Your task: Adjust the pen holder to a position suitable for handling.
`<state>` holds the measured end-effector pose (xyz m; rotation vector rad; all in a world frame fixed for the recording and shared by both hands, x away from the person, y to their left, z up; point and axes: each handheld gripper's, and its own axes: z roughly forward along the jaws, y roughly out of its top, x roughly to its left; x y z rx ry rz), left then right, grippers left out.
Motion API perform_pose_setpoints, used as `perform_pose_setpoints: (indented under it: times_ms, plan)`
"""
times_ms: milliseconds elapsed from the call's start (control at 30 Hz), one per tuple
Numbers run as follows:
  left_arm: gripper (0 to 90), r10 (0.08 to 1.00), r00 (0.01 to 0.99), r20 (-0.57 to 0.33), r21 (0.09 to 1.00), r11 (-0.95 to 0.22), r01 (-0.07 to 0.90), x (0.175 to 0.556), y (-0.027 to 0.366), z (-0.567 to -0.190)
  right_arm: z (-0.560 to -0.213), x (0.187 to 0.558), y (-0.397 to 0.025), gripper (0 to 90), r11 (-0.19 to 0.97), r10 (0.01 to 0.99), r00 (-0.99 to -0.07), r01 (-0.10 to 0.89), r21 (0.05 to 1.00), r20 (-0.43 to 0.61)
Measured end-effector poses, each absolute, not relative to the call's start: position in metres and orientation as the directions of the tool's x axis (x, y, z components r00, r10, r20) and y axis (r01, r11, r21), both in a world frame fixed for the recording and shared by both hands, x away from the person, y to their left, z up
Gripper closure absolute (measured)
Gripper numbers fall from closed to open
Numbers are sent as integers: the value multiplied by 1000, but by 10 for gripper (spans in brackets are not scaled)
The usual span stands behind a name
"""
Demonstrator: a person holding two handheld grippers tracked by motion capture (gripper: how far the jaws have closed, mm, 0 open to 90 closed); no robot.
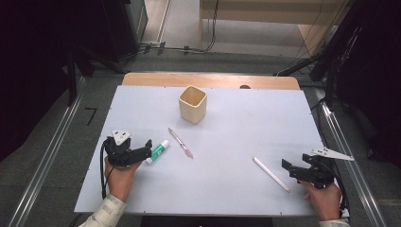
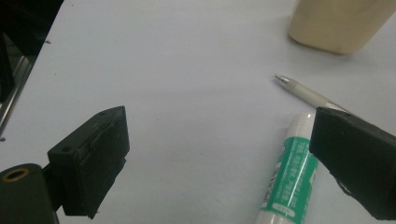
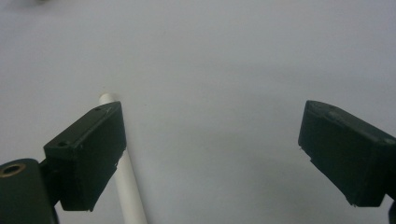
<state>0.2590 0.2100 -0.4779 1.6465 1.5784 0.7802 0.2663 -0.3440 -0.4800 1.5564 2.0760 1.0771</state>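
A green and white glue stick [image 1: 158, 151] lies flat on the white table [image 1: 227, 189], at the near left. The left tongs [image 1: 142, 152] rest just beside it with jaws spread wide and empty; in the left gripper view the glue stick [image 2: 292, 172] lies just inside the right-hand jaw. Beside the glue stick, toward the middle, lies a pen [image 1: 180, 142], and beyond that stands a cream square cup [image 1: 193, 104]. At the near right lies a white stick [image 1: 271, 173]. The right tongs [image 1: 292, 170] sit just beside its near end, jaws also wide and empty; in the right gripper view the white stick [image 3: 127, 186] runs beside the left-hand jaw.
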Motion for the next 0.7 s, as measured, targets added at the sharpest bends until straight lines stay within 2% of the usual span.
perform_pose_setpoints:
  times_ms: [700]
  plan:
    - [67,992,109,-57,831,-13,556,285,198,-468,-481,267,-345,62,115,924,-343,675,729,172]
